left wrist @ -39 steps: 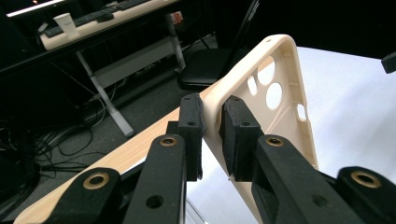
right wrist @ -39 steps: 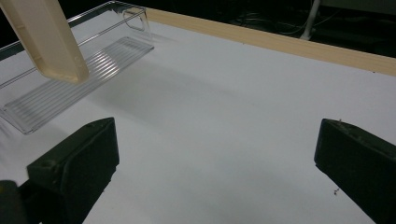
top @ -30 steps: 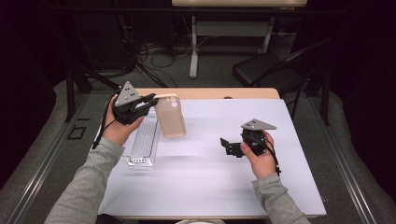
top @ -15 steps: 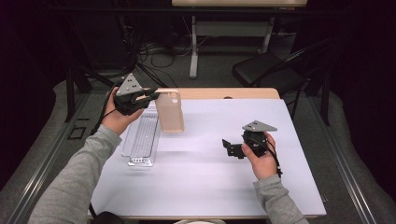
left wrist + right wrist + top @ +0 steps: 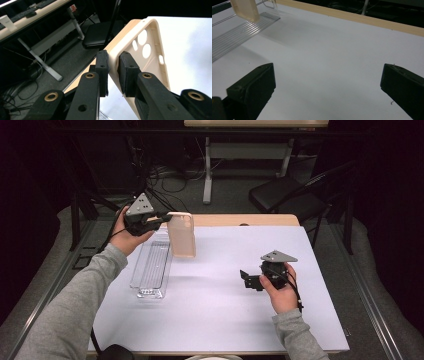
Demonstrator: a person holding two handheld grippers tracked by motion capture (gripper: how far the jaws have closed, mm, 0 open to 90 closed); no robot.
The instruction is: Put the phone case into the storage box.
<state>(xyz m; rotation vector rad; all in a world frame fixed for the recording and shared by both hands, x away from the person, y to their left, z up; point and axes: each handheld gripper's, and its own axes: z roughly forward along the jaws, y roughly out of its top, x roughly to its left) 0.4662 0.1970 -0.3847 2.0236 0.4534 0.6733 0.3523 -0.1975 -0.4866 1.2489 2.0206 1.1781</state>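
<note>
A beige phone case (image 5: 181, 236) hangs upright over the table's back left, clear of the surface. My left gripper (image 5: 164, 218) is shut on its upper edge. In the left gripper view, the two black pads (image 5: 102, 66) pinch the case wall (image 5: 150, 71) just below the camera cut-outs, with the left gripper (image 5: 113, 67) pointing toward the far table edge. My right gripper (image 5: 248, 280) is held low over the white mat at centre right. The right gripper (image 5: 327, 85) stands open with its jaws far apart and nothing between them. The phone case (image 5: 245, 8) shows far off to its upper left.
A clear ribbed plastic tray (image 5: 151, 267) lies on the mat's left side, below and beside the case; the tray (image 5: 234, 37) also appears in the right gripper view. The white mat (image 5: 215, 320) covers a wooden table (image 5: 240, 220). A black chair (image 5: 285, 195) and a desk frame stand beyond.
My left hand has carried the phone case a little toward the far edge of the table, still gripped. The right hand and its gripper have not moved.
</note>
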